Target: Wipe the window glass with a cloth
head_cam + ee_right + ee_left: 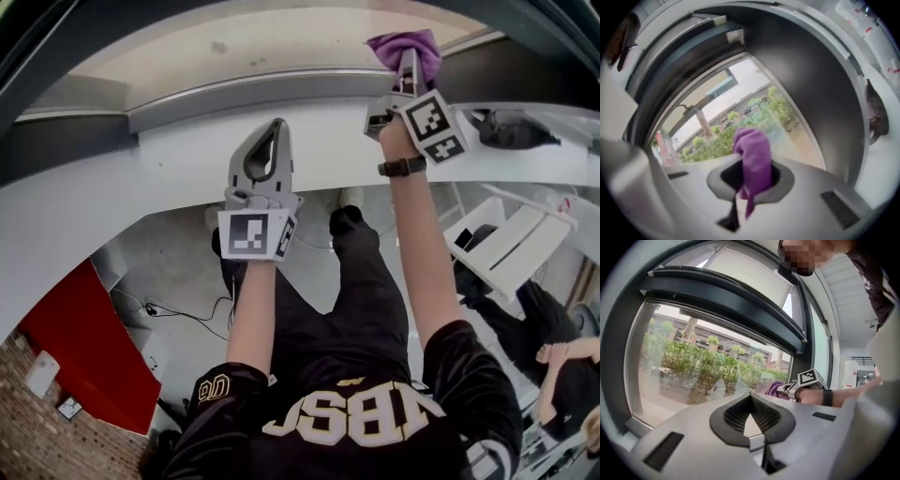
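View of a window-wiping task from the head, with both gripper views. One purple cloth (pixel 753 159) and two claws are present. The right claw (pixel 406 64), at 1 o'clock in the head view, is closed on the cloth, which is bunched between the jaws and projects past their tips; its long axis runs along the jaws, from 6 to 12 o'clock in the right gripper view. The window glass (pixel 693 366) lies directly ahead of the cloth at 12 o'clock, very near it; whether the two touch cannot be settled from these views. The left claw (pixel 272 131), near the centre of the head view, has its jaws together on nothing and sits lower on the frame, farther from the pane. The right hand is therefore judged the working one, any stroke depending on the cloth bearing flat against the glass.
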